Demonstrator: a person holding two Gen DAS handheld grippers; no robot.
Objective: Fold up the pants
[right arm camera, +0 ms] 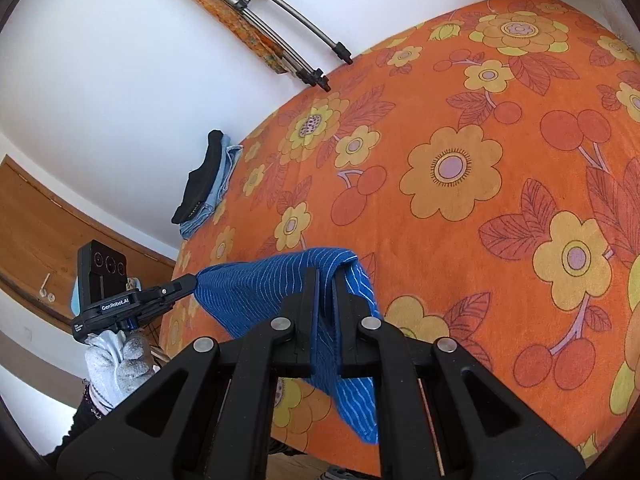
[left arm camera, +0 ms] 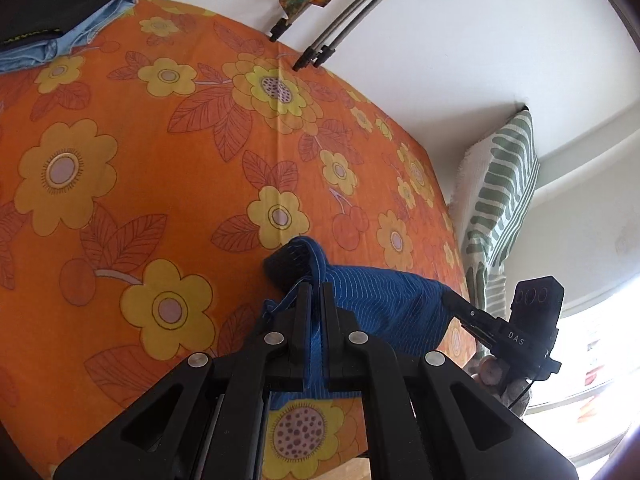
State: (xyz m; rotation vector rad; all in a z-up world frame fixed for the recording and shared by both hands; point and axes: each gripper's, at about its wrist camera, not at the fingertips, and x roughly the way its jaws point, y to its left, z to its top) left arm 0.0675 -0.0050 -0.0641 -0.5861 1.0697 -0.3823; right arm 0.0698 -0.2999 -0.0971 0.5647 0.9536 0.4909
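Observation:
Blue pants with thin white stripes [left arm camera: 372,296] hang stretched between my two grippers above the near edge of the orange flowered table [left arm camera: 160,160]. My left gripper [left arm camera: 316,292] is shut on one end of the pants, with a dark band bunched just past its tips. My right gripper [right arm camera: 326,280] is shut on the other end [right arm camera: 260,288], and a flap of cloth hangs down below its jaws. Each gripper shows in the other's view: the right one [left arm camera: 452,300] and the left one [right arm camera: 192,280] both pinch the cloth.
A stack of folded clothes, black on light blue denim [right arm camera: 208,184], lies at the table's far left corner [left arm camera: 48,12]. A folded drying rack [right arm camera: 280,28] leans on the white wall behind. A green striped cloth [left arm camera: 504,184] hangs at the right.

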